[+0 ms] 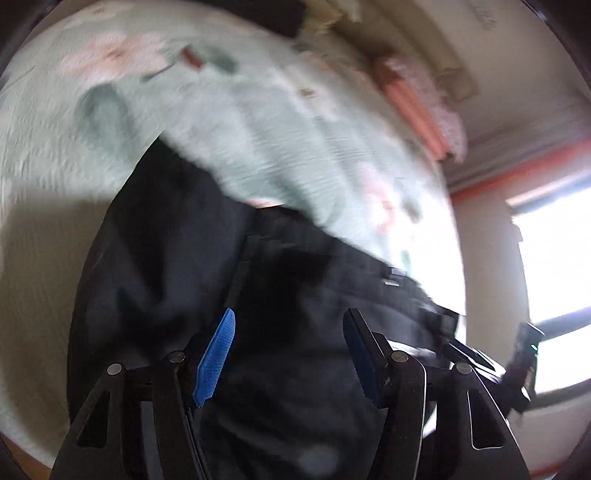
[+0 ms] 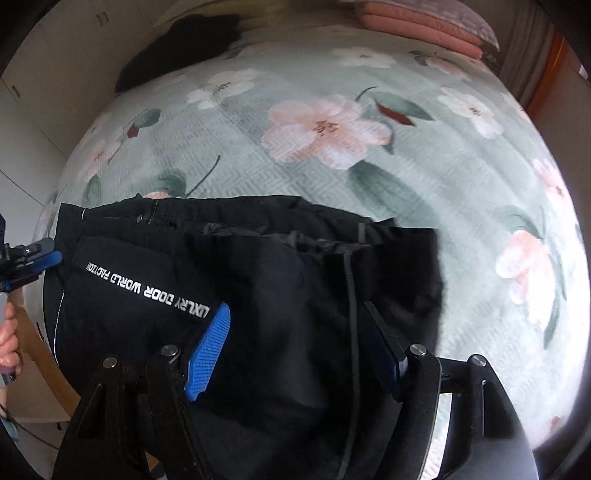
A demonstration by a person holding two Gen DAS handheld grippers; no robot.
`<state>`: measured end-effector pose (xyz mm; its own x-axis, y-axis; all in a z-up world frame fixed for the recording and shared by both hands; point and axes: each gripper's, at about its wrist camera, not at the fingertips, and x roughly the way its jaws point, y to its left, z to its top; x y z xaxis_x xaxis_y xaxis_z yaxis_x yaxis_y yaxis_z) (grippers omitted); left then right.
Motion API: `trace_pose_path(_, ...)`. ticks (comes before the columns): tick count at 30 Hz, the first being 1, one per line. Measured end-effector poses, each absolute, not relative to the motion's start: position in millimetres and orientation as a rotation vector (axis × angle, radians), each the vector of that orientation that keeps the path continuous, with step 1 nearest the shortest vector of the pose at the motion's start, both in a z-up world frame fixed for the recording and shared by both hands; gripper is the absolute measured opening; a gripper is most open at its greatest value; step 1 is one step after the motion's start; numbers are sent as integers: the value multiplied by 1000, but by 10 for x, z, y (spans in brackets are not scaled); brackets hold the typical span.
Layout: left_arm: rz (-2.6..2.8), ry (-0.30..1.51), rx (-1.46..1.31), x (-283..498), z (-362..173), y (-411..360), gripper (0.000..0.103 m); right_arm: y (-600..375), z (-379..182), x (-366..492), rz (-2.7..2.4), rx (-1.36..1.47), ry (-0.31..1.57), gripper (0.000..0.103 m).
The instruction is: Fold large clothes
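A black jacket (image 2: 258, 295) with white lettering lies partly folded on a mint floral bedspread (image 2: 332, 122), near its front edge. My right gripper (image 2: 295, 347) is open, its blue-padded fingers spread over the jacket and nothing between them. My left gripper (image 1: 288, 350) is open too, hovering over the same black jacket (image 1: 184, 258); that view is motion-blurred. The left gripper also shows at the far left edge of the right wrist view (image 2: 37, 258), at the jacket's left side. Whether either gripper touches the cloth is unclear.
A dark garment (image 2: 184, 44) lies at the bed's far left. Folded pink bedding (image 2: 424, 26) is stacked at the far right. A bright window (image 1: 554, 277) is to the right of the bed. White cupboard doors (image 2: 55, 55) stand to the left.
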<state>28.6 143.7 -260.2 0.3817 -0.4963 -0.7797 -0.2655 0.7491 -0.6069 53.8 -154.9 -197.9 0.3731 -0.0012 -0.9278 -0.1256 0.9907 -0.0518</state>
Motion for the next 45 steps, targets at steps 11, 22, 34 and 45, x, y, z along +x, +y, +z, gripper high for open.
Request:
trace_pose_path(11, -152, 1203, -828, 356, -3077, 1490, 50, -2477, -2588, 453, 71, -66, 1217, 84)
trace_pose_path(22, -80, 1181, -584, -175, -1719, 1397, 50, -2605, -1428, -191, 66, 18, 1236, 83)
trace_pose_path(34, -78, 1038, -283, -1020, 462, 675, 57, -2196, 391, -1507, -38, -68, 1113, 83)
trace_pose_path(45, -71, 975, -137, -1607, 1144, 338, 70, -1782, 1266, -2136, -60, -105, 992, 86)
